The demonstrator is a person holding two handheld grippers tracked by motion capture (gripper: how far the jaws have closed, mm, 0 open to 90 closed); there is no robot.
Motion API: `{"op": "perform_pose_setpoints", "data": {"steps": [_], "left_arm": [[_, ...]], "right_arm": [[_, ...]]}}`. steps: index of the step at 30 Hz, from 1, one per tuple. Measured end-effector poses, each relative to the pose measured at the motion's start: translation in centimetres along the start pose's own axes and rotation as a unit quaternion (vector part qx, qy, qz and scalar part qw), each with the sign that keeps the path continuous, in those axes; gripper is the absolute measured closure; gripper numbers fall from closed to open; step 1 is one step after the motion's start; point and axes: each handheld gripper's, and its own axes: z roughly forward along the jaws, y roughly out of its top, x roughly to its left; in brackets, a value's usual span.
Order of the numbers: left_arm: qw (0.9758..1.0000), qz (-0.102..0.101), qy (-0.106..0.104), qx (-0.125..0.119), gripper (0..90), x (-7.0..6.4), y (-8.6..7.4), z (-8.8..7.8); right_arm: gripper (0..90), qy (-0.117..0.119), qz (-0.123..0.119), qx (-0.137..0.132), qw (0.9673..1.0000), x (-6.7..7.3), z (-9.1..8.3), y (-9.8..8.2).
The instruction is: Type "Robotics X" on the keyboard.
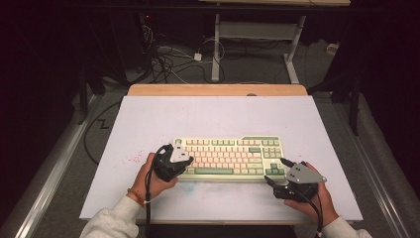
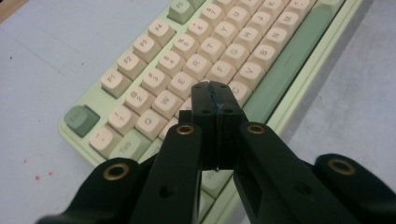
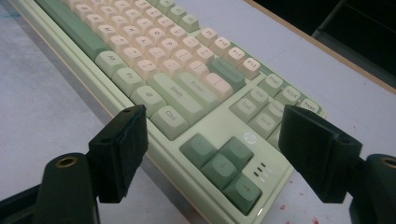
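Resting flat mid-table: keyboard (image 1: 229,157). Hovering over its left keys, left gripper (image 2: 215,100) clenched on nothing, probably for pressing. Waiting released by the arrow keys: right gripper (image 3: 212,154).

- My left gripper (image 2: 217,109), jaws pressed together, covers the keys beneath it in the left gripper view; I cannot tell whether the tips touch the keyboard (image 2: 154,84).
- From above, that gripper (image 1: 184,161) hides the keyboard's (image 1: 228,156) left end.
- The keyboard's (image 3: 187,93) far left runs off the frame in the right gripper view.
- My right gripper (image 3: 210,154) stands with jaws wide apart; the right jaw hides a few keys near the navigation cluster.
- Key legends are too small to read from above.
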Motion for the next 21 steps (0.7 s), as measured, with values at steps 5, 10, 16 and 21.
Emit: {"op": "perform_pose_setpoints", "data": {"steps": [5,10,16,21], "left_arm": [[1.0000,0.006,0.000,0.003,87.0,0.0,1.5,1.1],[0.9997,0.019,-0.009,0.013,87.0,-0.2,3.1,2.6],[0.9994,0.026,-0.006,0.023,86.7,-0.2,4.3,4.2],[0.9991,0.028,-0.006,0.032,86.4,-0.2,4.7,5.1]], "right_arm": [[24.4,0.003,-0.001,0.003,1.0000,0.0,0.1,-0.1],[24.4,0.004,-0.001,0.006,1.0000,0.0,0.2,-0.1],[24.5,0.005,-0.001,0.008,1.0000,0.0,0.2,-0.2],[24.5,0.008,-0.002,0.010,0.9999,0.0,0.2,-0.3]]}}
